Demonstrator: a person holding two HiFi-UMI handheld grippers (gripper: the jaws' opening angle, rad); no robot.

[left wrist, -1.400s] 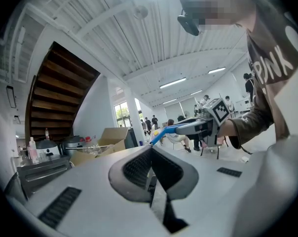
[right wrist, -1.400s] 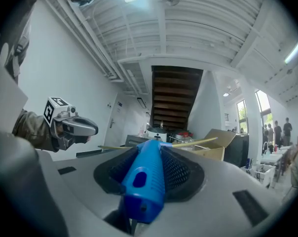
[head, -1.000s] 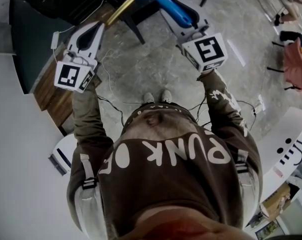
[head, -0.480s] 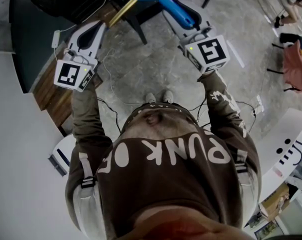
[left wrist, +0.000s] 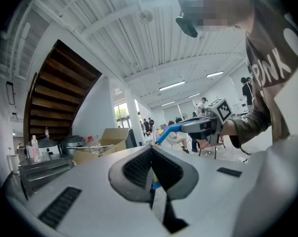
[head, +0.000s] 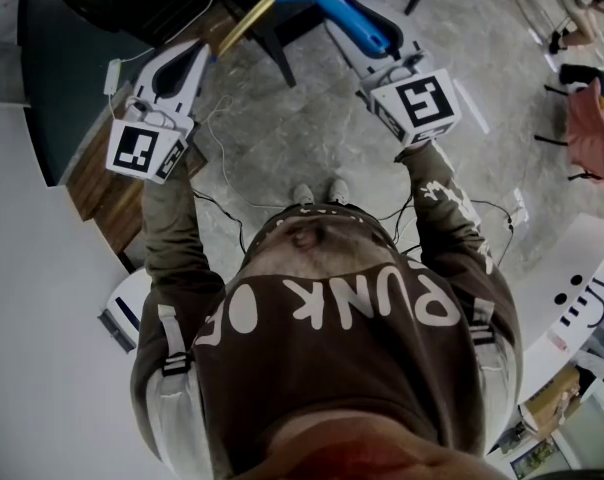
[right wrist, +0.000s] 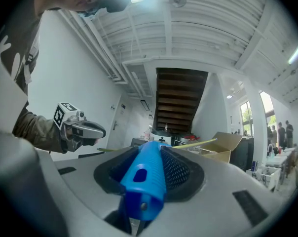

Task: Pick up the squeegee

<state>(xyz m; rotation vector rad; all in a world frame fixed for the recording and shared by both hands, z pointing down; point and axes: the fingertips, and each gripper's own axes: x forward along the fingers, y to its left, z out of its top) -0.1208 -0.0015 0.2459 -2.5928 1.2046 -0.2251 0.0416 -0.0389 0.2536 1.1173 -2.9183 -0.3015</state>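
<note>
Right gripper [head: 374,46] is clamping the long blue plastic squeegee [head: 334,6] by its handle, in mid-air. Left gripper [head: 194,63] is hovering closed (beside the yellow blade [head: 244,23]). With one-sided clamping, the handle risks twisting loose.

A squeegee [head: 344,13] of smooth, glossy blue plastic sits in the matt grey plastic jaws of the right gripper [head: 367,40], above a polished, marbled stone floor [head: 312,128].

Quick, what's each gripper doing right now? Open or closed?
Left gripper: closed, apparently pinching the yellow blade end of the squeegee.
Right gripper: closed on the squeegee's blue handle.
</note>
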